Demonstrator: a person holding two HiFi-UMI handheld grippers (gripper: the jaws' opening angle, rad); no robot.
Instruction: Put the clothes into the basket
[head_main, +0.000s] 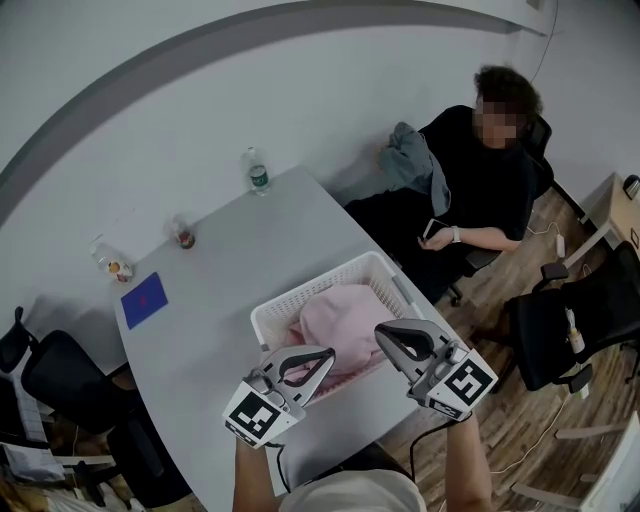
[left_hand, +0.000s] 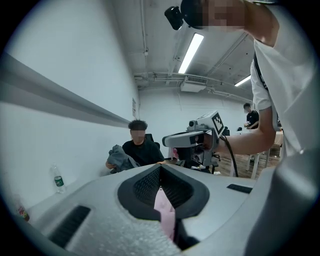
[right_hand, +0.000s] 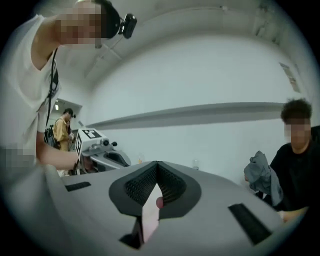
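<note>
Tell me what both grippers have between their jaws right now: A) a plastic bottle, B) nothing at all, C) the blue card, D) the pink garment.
D: the pink garment shows pinched in the shut jaws of the left gripper and the right gripper; the rest lies in the white basket.

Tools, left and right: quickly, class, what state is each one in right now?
The left tool: closed, holding the pink garment.
The right tool: closed, also holding pink garment.
</note>
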